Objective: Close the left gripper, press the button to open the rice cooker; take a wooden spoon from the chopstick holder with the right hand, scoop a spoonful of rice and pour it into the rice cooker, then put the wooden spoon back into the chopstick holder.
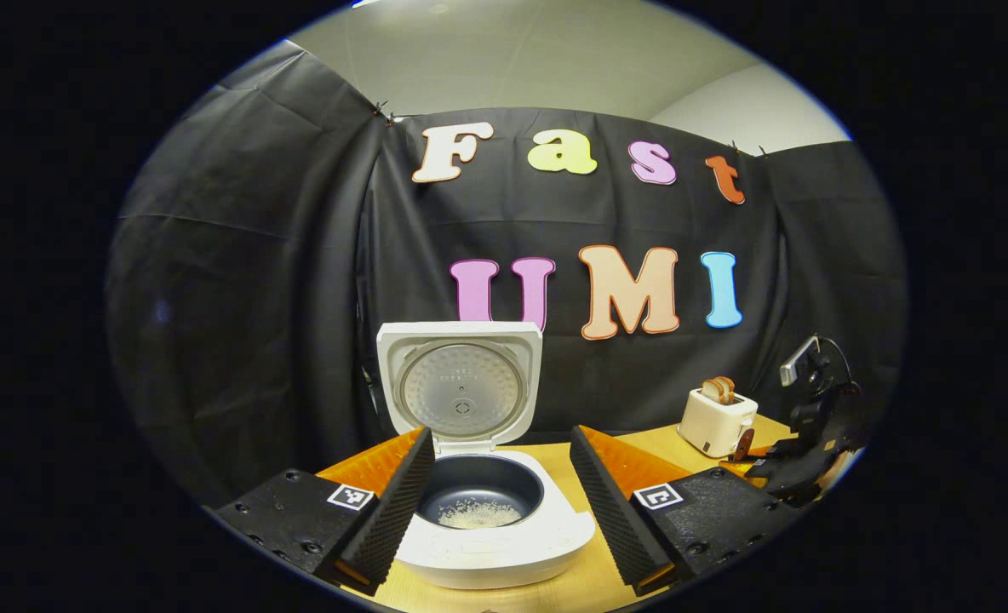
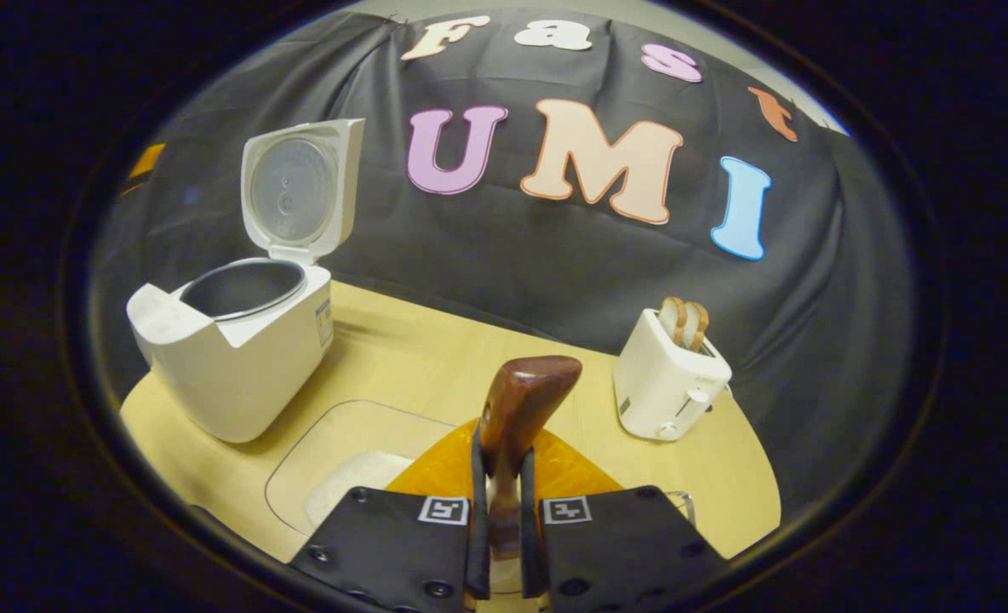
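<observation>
The white rice cooker (image 1: 504, 536) stands open with its lid (image 1: 461, 383) upright, and a little rice (image 1: 478, 513) lies in the dark pot. My left gripper (image 1: 500, 434) is open, one finger on each side of the cooker's front and not touching it. My right gripper (image 2: 501, 447) is shut on the wooden spoon (image 2: 521, 396), whose brown end sticks up past the fingers. It hovers over a clear container of rice (image 2: 342, 477). In the right gripper view the cooker (image 2: 231, 358) stands to the left. In the left gripper view the right gripper (image 1: 810, 443) is at the far right.
A white toaster (image 2: 670, 379) with bread slices stands at the back right of the wooden table (image 2: 419, 358), also the toaster (image 1: 717, 421) in the left gripper view. Black cloth walls close off the back and the sides.
</observation>
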Demonstrator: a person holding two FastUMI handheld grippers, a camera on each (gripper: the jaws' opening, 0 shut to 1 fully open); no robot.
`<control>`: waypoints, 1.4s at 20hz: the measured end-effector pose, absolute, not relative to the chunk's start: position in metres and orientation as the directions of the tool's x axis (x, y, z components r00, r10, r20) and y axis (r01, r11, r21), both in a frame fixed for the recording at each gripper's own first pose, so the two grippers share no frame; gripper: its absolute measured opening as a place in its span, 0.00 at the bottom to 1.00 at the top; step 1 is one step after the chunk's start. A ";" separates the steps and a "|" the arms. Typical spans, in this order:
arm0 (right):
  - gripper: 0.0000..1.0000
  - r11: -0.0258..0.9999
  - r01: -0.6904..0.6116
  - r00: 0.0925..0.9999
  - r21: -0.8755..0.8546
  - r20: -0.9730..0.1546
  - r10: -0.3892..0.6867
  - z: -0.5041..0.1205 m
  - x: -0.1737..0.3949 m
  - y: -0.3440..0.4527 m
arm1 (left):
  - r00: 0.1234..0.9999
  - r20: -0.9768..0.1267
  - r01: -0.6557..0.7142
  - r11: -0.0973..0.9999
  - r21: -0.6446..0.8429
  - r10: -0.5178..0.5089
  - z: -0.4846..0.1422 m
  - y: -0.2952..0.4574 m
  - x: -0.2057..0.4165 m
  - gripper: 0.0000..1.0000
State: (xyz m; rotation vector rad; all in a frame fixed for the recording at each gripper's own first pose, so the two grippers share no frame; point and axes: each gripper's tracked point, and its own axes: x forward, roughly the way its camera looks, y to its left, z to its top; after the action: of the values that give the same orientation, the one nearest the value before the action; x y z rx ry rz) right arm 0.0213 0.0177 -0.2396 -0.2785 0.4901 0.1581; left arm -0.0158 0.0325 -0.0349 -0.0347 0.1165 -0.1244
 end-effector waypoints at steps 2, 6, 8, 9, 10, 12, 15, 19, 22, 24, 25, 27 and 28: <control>0.19 0.958 -0.201 0.869 -0.205 -0.488 0.078 -0.246 0.019 0.019 | 0.985 -0.115 0.123 0.992 -0.041 -0.127 -0.036 0.035 -0.016 0.94; 0.17 0.980 -0.163 0.855 -0.112 -0.511 0.084 -0.250 0.012 0.026 | 0.985 -0.116 0.126 0.991 -0.048 -0.131 -0.037 0.039 -0.016 0.94; 0.17 0.989 -0.136 0.846 -0.053 -0.526 0.088 -0.252 0.009 0.028 | 0.984 -0.115 0.130 0.990 -0.050 -0.135 -0.037 0.040 -0.016 0.94; 0.17 0.992 -0.122 0.842 -0.023 -0.532 0.091 -0.253 0.008 0.029 | 0.984 -0.114 0.132 0.990 -0.050 -0.137 -0.036 0.040 -0.017 0.94; 0.17 0.994 -0.109 0.837 0.012 -0.538 0.098 -0.254 0.008 0.031 | 0.983 -0.115 0.135 0.990 -0.050 -0.140 -0.037 0.040 -0.017 0.94; 0.17 0.993 -0.082 0.824 0.091 -0.554 0.119 -0.258 0.007 0.035 | 0.983 -0.116 0.139 0.989 -0.052 -0.144 -0.038 0.041 -0.017 0.94; 0.17 0.976 -0.023 0.808 0.216 -0.571 0.145 -0.262 0.005 0.037 | 0.983 -0.114 0.142 0.988 -0.054 -0.147 -0.037 0.042 -0.018 0.94; 0.17 0.910 0.109 0.779 0.399 -0.603 0.171 -0.270 0.006 0.024 | 0.984 -0.108 0.137 0.989 -0.055 -0.142 -0.035 0.046 -0.021 0.94; 0.19 0.827 0.218 0.757 0.518 -0.625 0.192 -0.277 0.008 0.009 | 0.985 -0.103 0.134 0.990 -0.054 -0.139 -0.032 0.047 -0.022 0.94; 0.18 0.763 0.259 0.754 0.592 -0.617 0.223 -0.277 0.010 0.006 | 0.986 -0.098 0.132 0.990 -0.048 -0.136 -0.031 0.047 -0.022 0.94; 0.19 0.728 0.274 0.757 0.629 -0.608 0.240 -0.274 0.010 0.003 | 0.986 -0.096 0.132 0.990 -0.047 -0.136 -0.030 0.047 -0.022 0.94; 0.19 0.666 0.302 0.764 0.682 -0.591 0.258 -0.269 0.013 -0.002 | 0.986 -0.097 0.133 0.990 -0.048 -0.137 -0.029 0.045 -0.024 0.94; 0.17 0.644 0.312 0.770 0.698 -0.583 0.258 -0.266 0.017 -0.006 | 0.986 -0.096 0.134 0.990 -0.050 -0.138 -0.030 0.044 -0.023 0.94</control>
State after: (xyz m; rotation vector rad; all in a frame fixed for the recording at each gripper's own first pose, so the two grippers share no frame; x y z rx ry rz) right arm 0.0168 -0.0064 -0.2657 0.8904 0.7152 -0.0338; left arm -0.0235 0.0442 -0.0295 -0.0430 0.0999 -0.1364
